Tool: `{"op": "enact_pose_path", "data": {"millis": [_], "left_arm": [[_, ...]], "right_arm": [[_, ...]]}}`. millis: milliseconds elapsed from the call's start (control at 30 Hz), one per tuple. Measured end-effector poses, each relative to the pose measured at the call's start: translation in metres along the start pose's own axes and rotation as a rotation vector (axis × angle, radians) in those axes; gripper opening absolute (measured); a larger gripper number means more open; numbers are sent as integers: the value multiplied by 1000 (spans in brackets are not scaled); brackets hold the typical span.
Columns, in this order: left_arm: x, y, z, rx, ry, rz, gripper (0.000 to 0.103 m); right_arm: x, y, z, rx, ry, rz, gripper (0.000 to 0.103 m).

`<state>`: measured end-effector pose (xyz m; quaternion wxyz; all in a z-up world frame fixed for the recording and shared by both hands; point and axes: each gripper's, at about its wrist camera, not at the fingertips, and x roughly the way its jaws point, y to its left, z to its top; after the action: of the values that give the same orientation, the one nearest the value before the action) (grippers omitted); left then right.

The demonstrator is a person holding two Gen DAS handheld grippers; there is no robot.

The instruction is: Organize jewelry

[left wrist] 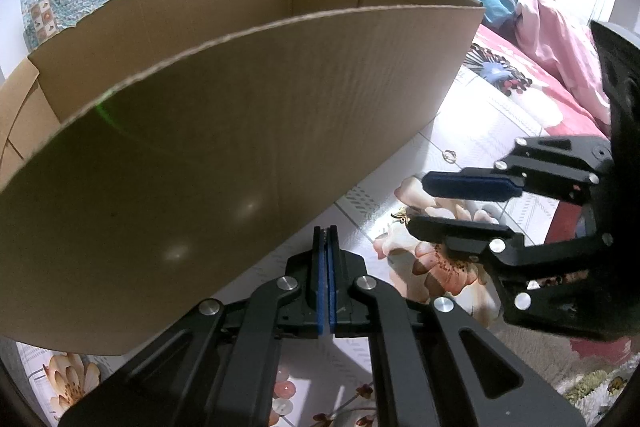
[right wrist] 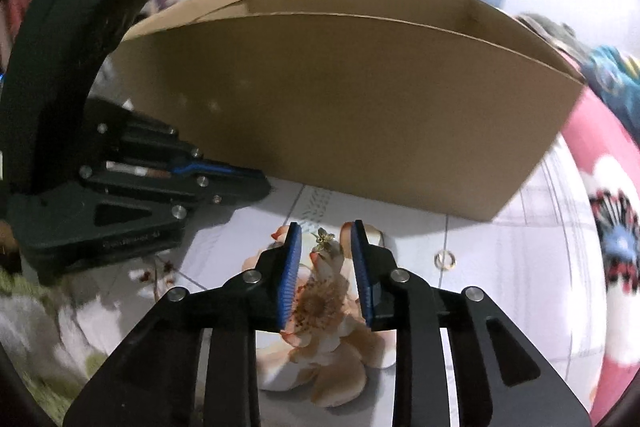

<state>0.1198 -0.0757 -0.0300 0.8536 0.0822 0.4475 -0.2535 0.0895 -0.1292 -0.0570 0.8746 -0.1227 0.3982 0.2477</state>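
On the flowered bedsheet [right wrist: 500, 251], just in front of the cardboard box [right wrist: 340, 107], a small gold butterfly-shaped trinket [right wrist: 325, 239] is seen lying between the tips of the right gripper [right wrist: 325, 267]. It is framed by the two blue pads, slightly ahead of their midpoint and a little toward the far end of the fingers, so the right gripper is plainly the nearer one. That gripper is held partly open, with nothing yet clasped; neither pad can be said to touch the trinket. No clear long axis can be made out on the piece, which is tiny and somewhat blurred; it appears as a winged ornament with a second small gold bit just below it, possibly one item.

A thin ring [right wrist: 445, 259] is seen on the sheet to the right of the right gripper, apart from it, and it is found again in the left view [left wrist: 449, 155] near the box's lower corner.

The left gripper [left wrist: 327, 239] is closed pad against pad, and nothing can be seen held in it; it is kept close to the box wall, off to the left of the trinket.
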Motion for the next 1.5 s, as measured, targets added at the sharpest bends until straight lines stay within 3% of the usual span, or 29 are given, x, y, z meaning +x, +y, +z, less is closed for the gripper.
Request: {"op": "enact_pose_path", "data": {"millis": [233,467,600,967,1000,1333,1500], "left_arm": [[-1,-1,-1,4,0,-1,1],[0,-3,-1,11,0,-1,1],[0,-3,-1,11,0,-1,1],[0,-3,-1,11,1,0,1],[0,-3,-1,11,0,0,1],[0,-3,-2,10,0,0,1],[1,-3,-2,10,-1,-2,1]], "right_arm": [[14,-20,9,-140,64,151,25],[23,-31,20,-249,98,241,22],[24,-32,20,-261,113,266,6],[19,-35,10,-170,76,263,5],[16,-39,0,-160,72,263,0],[-10,-37,-26,-6,36,232,0],[-16,-32,-30,17,5,191,11]]}}
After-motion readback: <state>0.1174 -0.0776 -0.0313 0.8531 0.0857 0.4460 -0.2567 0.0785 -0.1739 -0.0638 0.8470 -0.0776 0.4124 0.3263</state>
